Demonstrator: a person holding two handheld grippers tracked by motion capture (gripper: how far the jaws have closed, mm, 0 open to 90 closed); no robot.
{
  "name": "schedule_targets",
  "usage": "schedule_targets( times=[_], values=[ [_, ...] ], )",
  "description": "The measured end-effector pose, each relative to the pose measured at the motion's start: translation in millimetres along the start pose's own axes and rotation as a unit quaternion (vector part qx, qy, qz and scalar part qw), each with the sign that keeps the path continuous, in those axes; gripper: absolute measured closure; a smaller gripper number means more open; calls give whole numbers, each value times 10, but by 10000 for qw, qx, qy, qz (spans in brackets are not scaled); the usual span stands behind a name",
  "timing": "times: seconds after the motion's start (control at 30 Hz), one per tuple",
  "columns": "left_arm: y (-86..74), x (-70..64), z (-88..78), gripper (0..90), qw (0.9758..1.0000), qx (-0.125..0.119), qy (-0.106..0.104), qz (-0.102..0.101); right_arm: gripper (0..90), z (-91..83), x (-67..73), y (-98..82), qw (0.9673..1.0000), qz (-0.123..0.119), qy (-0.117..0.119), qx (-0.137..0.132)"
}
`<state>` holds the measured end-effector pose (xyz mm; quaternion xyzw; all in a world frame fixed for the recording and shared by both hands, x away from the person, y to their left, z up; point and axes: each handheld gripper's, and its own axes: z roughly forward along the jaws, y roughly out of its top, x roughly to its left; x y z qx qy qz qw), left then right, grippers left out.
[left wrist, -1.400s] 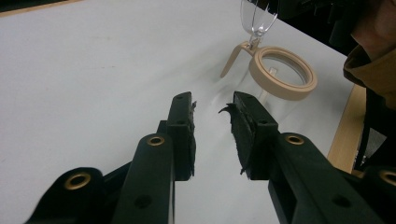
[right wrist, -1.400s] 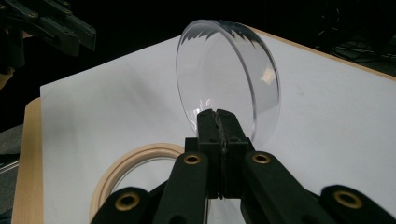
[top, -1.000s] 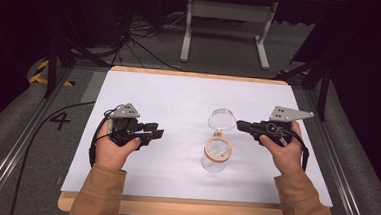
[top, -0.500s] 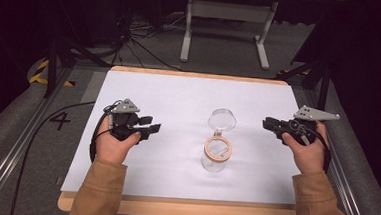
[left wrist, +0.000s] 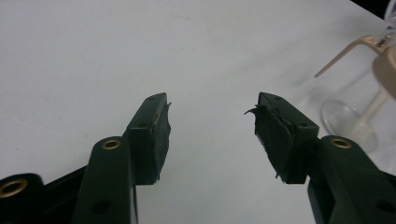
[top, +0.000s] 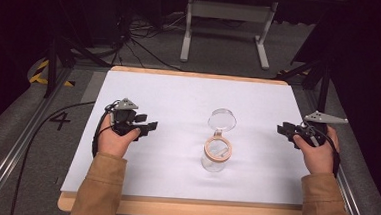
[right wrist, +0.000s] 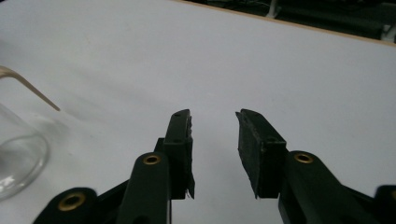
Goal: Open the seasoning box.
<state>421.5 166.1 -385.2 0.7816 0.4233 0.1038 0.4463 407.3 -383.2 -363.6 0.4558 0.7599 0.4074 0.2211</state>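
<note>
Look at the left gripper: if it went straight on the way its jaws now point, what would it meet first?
Probably the clear glass jar with the tan hinged lid, standing mid-table. The left gripper points right across the white table, open and empty. In the left gripper view the jar sits right of its line, so it might pass just beside it.

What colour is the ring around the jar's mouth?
Pale tan, around the clear glass jar; the ring shows best in the high view.

We are in a lab or studio: a white-topped table on grey carpet, black cables, metal stands, dark surroundings.
</note>
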Motion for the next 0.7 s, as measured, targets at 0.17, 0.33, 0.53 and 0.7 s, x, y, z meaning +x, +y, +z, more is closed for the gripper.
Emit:
schedule_targets(
  times=[0.17,0.33,0.53,0.7],
  values=[
    [-36,51,76,407,9998,94,156,-99,614,105,-82,-109,9995,127,-115,260],
    [-73,99,135,397,9993,298,201,-97,577,221,-149,-213,9984,221,-180,481],
    [-107,127,173,396,9989,374,180,-196,554,367,-178,-321,9961,244,-211,824],
    [-99,126,158,391,9993,288,80,-218,519,444,-148,-351,9953,166,-208,928]
  ],
)
